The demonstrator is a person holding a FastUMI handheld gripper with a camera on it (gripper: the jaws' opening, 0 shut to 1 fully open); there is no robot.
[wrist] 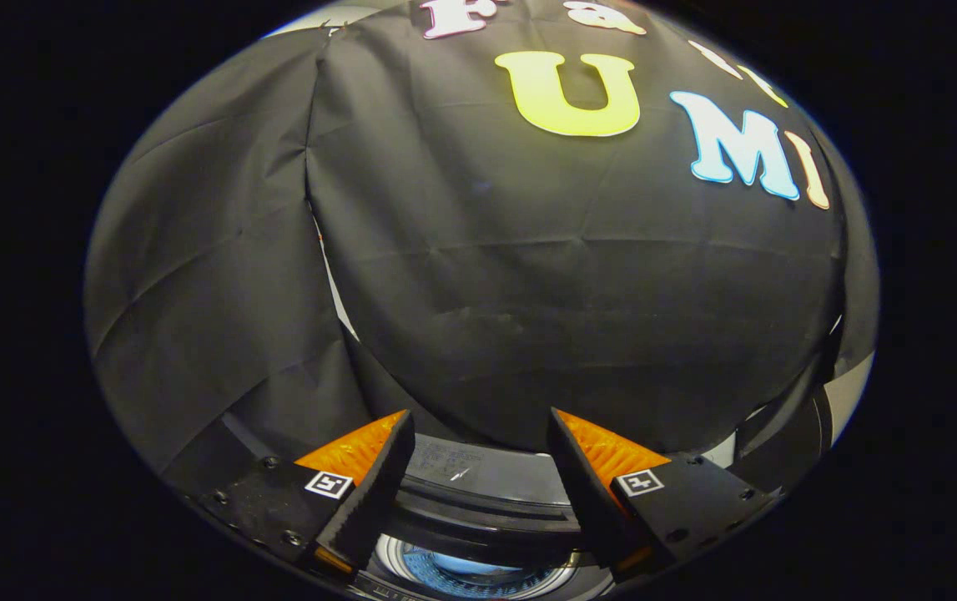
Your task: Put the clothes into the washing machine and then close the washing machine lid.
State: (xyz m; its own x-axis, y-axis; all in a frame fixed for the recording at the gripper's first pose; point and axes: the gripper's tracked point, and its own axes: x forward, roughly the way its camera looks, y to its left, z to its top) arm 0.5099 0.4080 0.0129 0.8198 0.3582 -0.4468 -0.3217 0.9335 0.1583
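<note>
Right now the jaws of the gripper [478, 467] stand wide and empty, high over the washing machine [478, 488], whose open drum [478, 576] sits below them; misjudging the descent could knock its rim.

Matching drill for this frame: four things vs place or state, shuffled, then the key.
Things
1. creased black cloth wall
2. gripper
3. dark glossy rim of the washing machine
4. round drum opening with a bluish inside

Place or state
A. between the fingers, just past the drum opening
B. open, holding nothing
C. low between the finger bases, uncovered
D. beyond the fingers, hanging upright

Pairs: 1-D, 2-B, 3-A, 4-C
</note>
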